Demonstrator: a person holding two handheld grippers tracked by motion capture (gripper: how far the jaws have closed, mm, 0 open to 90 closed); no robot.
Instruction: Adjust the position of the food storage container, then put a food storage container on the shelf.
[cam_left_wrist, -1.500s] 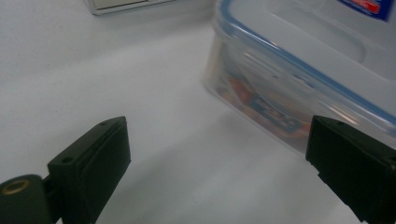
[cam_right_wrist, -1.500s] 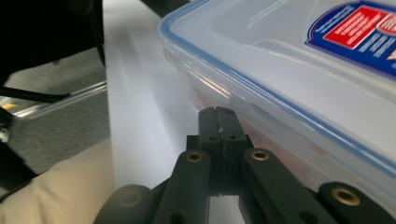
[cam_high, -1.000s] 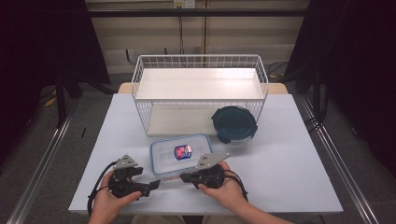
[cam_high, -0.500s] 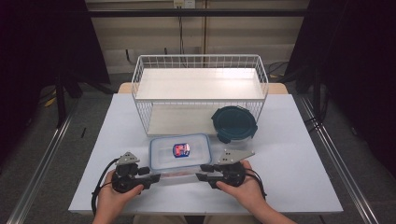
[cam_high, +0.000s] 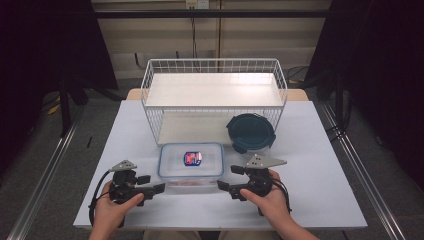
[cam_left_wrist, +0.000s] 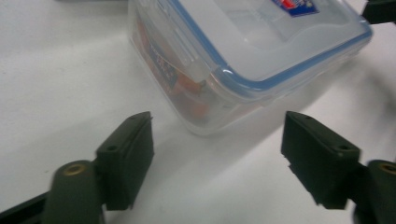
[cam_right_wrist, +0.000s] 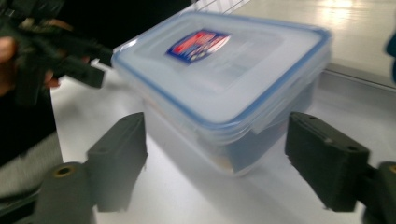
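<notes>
A clear plastic box (cam_high: 191, 161) with a blue-rimmed lid and a red and blue sticker sits on the white table, near its front. My left gripper (cam_high: 159, 188) lies at the box's front left corner and my right gripper (cam_high: 222, 186) at its front right corner, both pointing inward. In the left gripper view the box (cam_left_wrist: 243, 46) has one corner just between my open jaws (cam_left_wrist: 217, 154), untouched. In the right gripper view the box (cam_right_wrist: 224, 79) likewise pokes a corner between the open jaws (cam_right_wrist: 217, 158). Both pairs of jaws have just been opening.
A white wire basket (cam_high: 215, 95) stands behind the box at the table's back. A dark teal round lidded container (cam_high: 250, 132) rests against the basket's front right. The table (cam_high: 320, 165) has bare room to the left and right.
My right hand slid right, from the box's front edge to its right front corner. The left hand barely shifted. The box stayed put.
</notes>
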